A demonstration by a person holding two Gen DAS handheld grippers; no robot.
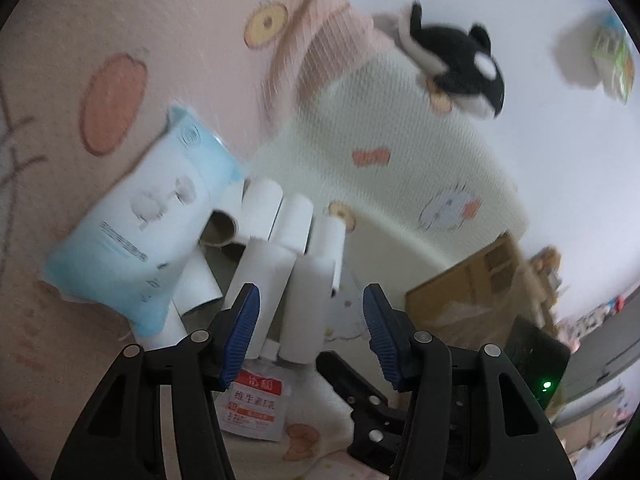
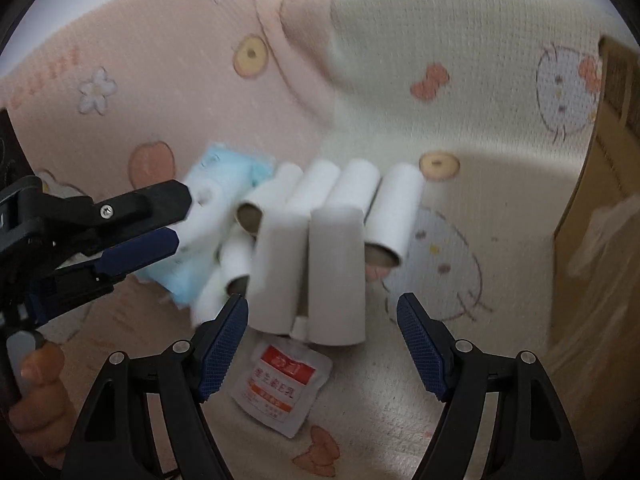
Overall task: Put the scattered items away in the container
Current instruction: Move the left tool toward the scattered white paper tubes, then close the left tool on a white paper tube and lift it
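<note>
Right wrist cam is showing the right gripper (image 2: 322, 334) w/ jaws spread wide and nothing in them, hanging over a white sachet (image 2: 282, 388) w/ red label lying on the patterned blanket (image 2: 460, 40), just in front of a heap of white cardboard tubes (image 2: 336, 272) leaning vs a blue-white tissue pack (image 2: 224, 184). Left gripper (image 1: 312, 320) is also sitting released and empty by the same heap, its fingers poking in at left in the right cam. A cardboard box (image 2: 600, 208) is standing at right; an orca plush (image 1: 456, 60) is lying further back on the blanket.
</note>
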